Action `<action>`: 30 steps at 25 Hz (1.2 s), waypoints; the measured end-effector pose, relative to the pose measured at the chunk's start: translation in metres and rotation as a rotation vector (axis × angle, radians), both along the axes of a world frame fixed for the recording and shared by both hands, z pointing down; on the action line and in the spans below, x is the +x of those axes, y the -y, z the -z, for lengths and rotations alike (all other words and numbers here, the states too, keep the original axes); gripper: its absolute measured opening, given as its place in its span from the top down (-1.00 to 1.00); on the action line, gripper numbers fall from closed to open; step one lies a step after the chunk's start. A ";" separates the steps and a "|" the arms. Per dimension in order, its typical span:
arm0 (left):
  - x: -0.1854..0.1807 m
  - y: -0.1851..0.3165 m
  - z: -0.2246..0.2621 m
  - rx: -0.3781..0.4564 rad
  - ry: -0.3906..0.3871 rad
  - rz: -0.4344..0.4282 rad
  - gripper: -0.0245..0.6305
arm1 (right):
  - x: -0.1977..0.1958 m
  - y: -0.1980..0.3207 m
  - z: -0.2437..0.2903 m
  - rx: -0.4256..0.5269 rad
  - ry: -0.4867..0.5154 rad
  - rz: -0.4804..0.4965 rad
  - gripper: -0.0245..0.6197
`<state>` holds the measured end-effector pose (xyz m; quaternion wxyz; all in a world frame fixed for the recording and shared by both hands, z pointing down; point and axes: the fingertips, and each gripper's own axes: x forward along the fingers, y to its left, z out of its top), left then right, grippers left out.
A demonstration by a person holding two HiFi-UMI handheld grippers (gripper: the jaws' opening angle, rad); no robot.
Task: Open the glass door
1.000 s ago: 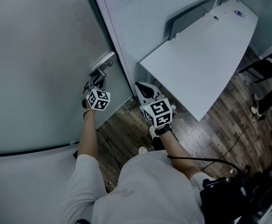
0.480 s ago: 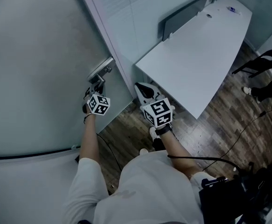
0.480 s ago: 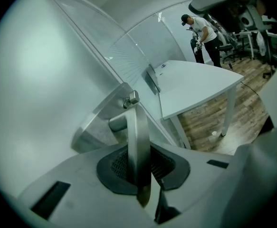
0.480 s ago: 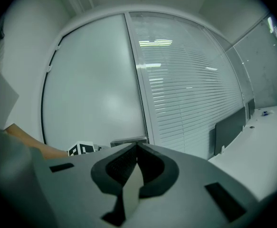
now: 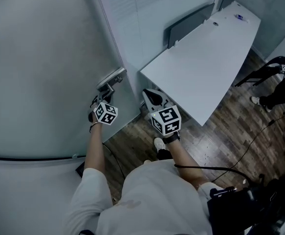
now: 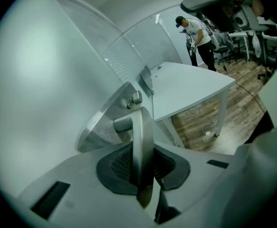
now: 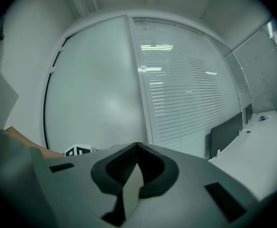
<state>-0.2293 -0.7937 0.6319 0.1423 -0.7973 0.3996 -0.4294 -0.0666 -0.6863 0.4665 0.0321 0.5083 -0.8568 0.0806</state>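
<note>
The left gripper (image 5: 103, 94), its jaws having just been closing, is clamping the metal handle (image 6: 143, 132) of the glass door (image 5: 44, 72); the right gripper (image 7: 136, 160) is hovering nearby, jaws together

Your left gripper (image 6: 142, 171): jaws just closed in, pads clamped on door handle (image 6: 142, 132); left arm (image 5: 95, 148) stretched forward. Your right gripper (image 7: 135, 164): jaws pressed together, nothing between; forearm bent alongside.

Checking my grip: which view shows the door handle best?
Left gripper view: the door handle is close up, and the left gripper has just closed its jaws on it. Head view shows it small; right gripper view misses it.
</note>
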 end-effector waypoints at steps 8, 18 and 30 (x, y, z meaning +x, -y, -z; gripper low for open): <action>0.013 -0.037 0.008 -0.050 0.096 -0.114 0.78 | -0.005 -0.023 0.010 0.018 0.003 -0.010 0.91; 0.024 -0.088 0.008 -0.110 0.055 -0.189 0.75 | -0.007 -0.072 0.017 0.042 -0.009 -0.058 0.91; 0.041 -0.155 0.009 -0.135 0.017 -0.260 0.68 | 0.014 -0.138 0.001 0.015 -0.025 -0.173 0.91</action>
